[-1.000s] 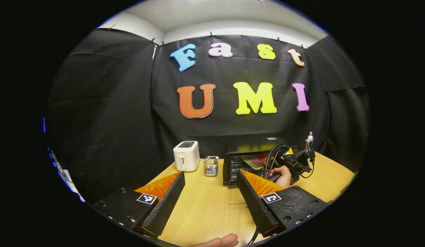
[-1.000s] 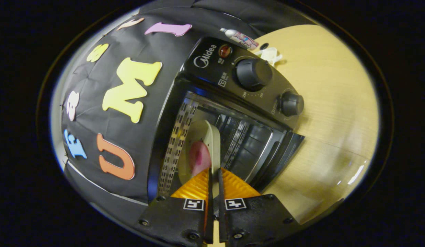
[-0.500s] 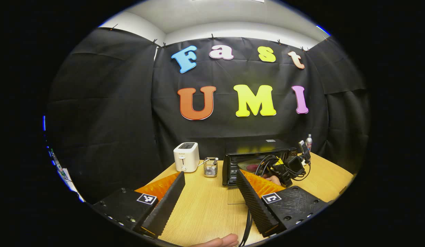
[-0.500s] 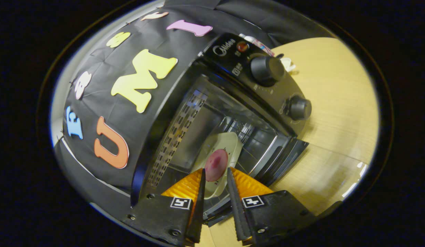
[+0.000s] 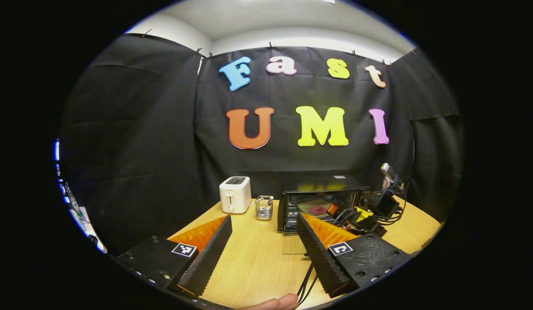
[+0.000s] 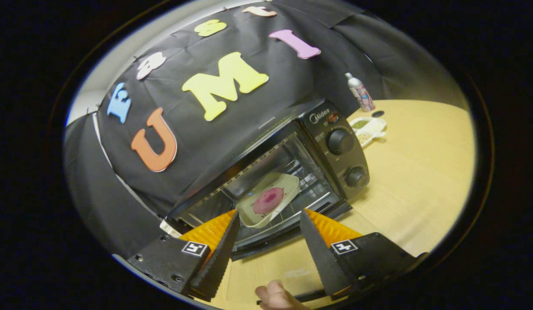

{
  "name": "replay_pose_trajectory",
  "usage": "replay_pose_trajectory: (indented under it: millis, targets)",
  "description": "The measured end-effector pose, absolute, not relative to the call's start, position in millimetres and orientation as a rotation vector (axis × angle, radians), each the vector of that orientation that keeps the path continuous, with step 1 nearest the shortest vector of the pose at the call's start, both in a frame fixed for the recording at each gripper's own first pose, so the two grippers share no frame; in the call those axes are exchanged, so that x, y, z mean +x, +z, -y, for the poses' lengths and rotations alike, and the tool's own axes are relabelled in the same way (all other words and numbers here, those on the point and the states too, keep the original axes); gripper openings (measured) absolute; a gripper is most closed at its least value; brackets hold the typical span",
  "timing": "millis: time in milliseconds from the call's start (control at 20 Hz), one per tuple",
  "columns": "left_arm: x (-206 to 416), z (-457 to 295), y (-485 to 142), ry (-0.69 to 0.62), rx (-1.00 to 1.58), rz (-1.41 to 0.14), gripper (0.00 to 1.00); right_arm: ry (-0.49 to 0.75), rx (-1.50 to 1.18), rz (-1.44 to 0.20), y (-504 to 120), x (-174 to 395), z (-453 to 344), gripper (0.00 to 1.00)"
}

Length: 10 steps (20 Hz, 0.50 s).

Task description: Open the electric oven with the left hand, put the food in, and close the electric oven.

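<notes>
Left gripper view: the left gripper (image 5: 263,252) hangs over the table (image 5: 258,262) with fingers spread wide, holding nothing. The electric oven (image 5: 320,202) stands ahead and slightly right, its door down, the right gripper (image 5: 370,213) beside it.

Right gripper view: the right gripper (image 6: 268,249) is parted and empty. Just beyond its fingertips, the tray (image 6: 288,183) with the food (image 6: 268,200) rests on the oven's rack.

Left tongs (image 5: 263,254) and right tongs (image 6: 268,243) both spread wide, nothing between their fingers
</notes>
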<state>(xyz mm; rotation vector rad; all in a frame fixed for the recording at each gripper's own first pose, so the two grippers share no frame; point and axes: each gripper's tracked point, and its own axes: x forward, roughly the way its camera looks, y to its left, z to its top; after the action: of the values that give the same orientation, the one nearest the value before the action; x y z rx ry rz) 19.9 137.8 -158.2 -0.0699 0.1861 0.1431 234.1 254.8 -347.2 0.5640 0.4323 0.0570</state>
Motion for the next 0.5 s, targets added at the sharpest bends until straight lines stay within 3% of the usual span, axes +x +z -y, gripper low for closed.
replay_pose_trajectory:
  millis: [300,350,500]
  targets:
    - [28.9,-119.1,-211.4,0.18,-0.142,-0.312,0.95,0.222,0.337,-0.28,-269.3,171.9,-217.4,0.95]
    - [30.4,-112.0,-220.0,0.171,-0.159,-0.331,0.95,0.233,0.319,-0.274,-261.4,163.9,-208.1,1.0]
    - [41.6,-79.2,-248.5,0.109,-0.181,-0.395,0.95,0.28,0.271,-0.225,-227.2,140.6,-176.8,1.0]
